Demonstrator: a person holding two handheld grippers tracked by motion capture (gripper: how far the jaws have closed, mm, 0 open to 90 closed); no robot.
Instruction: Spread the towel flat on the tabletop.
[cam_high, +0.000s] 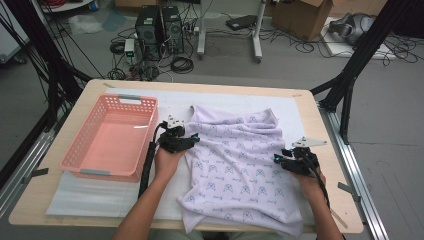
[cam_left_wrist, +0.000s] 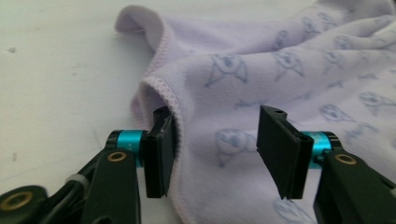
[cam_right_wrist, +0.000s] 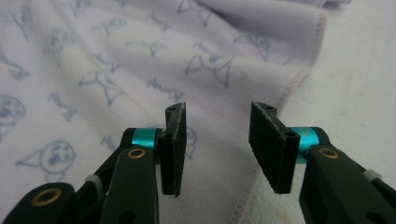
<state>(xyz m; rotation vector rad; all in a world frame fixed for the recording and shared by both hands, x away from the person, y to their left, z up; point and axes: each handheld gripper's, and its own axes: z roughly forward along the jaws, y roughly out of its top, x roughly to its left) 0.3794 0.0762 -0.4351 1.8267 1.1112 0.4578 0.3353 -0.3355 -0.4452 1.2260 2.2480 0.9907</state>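
A pale lilac garment (cam_high: 235, 160) printed with small blue figures lies crumpled on the white mat, right of centre. At its left edge my left gripper (cam_high: 192, 140) stands open. In the left gripper view the garment's stitched hem (cam_left_wrist: 161, 88) curls up beside the left pad, and cloth lies between the jaws (cam_left_wrist: 215, 149) with the pads apart from it. My right gripper (cam_high: 279, 157) is at the garment's right edge. Its jaws (cam_right_wrist: 217, 147) stand open just above the printed cloth (cam_right_wrist: 116, 60), close to the hemmed border (cam_right_wrist: 299, 74), with nothing gripped.
A pink plastic basket (cam_high: 82, 131) stands with nothing in it on the left of the wooden table (cam_high: 320, 130). A white mat (cam_high: 90, 195) covers most of the tabletop. Beyond the far edge the floor holds computers, cables and a cardboard box.
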